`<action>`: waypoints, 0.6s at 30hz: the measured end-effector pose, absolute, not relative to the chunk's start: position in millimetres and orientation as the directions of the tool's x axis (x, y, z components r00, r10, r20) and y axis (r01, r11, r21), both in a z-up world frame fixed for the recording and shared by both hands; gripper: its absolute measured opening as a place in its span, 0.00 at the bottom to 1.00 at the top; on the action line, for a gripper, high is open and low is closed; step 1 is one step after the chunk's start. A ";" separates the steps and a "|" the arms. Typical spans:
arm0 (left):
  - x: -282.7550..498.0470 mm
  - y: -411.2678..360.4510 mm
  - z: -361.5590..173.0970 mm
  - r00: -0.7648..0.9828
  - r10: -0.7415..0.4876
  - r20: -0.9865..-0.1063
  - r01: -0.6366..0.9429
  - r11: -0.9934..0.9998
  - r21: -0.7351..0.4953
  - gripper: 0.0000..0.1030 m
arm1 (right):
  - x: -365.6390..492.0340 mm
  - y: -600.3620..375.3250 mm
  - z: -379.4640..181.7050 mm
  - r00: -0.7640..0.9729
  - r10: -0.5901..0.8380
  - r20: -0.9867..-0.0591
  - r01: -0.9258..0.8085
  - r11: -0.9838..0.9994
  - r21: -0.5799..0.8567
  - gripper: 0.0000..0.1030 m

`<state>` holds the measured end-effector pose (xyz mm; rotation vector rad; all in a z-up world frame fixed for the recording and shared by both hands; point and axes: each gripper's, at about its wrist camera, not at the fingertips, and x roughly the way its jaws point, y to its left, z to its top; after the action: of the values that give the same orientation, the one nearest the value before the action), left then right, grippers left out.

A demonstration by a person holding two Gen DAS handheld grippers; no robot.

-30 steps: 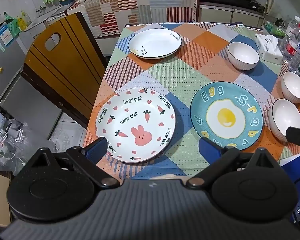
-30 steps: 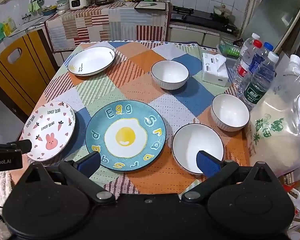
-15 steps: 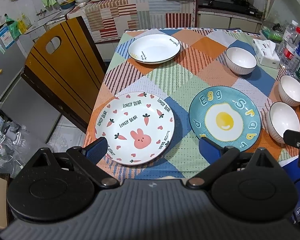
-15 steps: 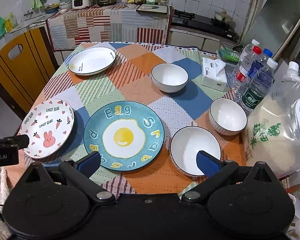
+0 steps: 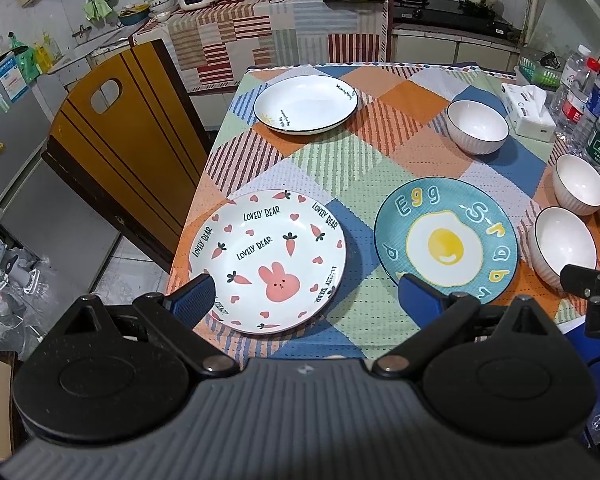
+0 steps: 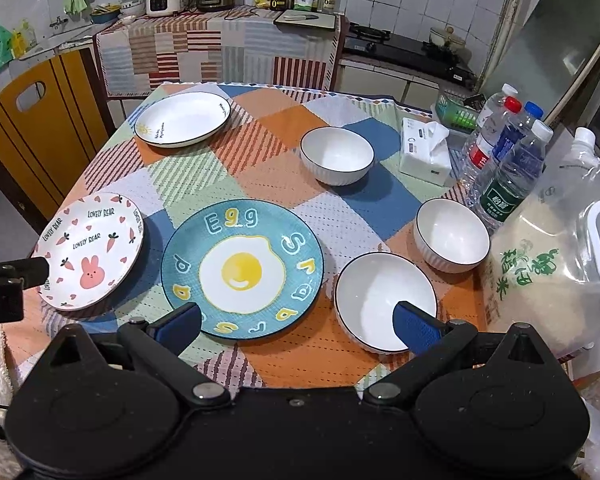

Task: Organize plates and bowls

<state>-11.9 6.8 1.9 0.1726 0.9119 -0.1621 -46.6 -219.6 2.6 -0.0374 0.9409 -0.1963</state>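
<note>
Both cameras now sit slightly higher and farther back than a second ago. Left gripper (image 5: 303, 300) and right gripper (image 6: 296, 322) hang spread wide, empty. Plates and bowls remain unstacked; sorting not begun.

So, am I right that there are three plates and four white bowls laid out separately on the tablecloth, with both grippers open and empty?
Nearly: there are three white bowls, not four. The right wrist view shows the far bowl, the middle bowl and the near bowl. The rest holds: three plates lie separately, and the left gripper and right gripper are open and empty.
</note>
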 end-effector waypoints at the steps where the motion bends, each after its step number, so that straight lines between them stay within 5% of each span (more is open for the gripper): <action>1: -11.6 7.9 1.0 0.599 -0.068 -0.798 0.212 0.974 0.077 0.96 | -46.5 -219.9 2.0 0.571 -0.185 -0.800 0.151 0.981 -0.119 1.00; 18: -9.2 10.5 -2.6 0.593 -0.072 -0.802 0.209 0.976 0.067 0.96 | -43.7 -219.7 -3.4 0.557 -0.191 -0.808 0.145 0.981 -0.131 1.00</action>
<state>-9.2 10.5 -2.6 0.1607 0.9229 -0.1639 -43.7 -219.7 -3.4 -0.0511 0.9595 -0.1982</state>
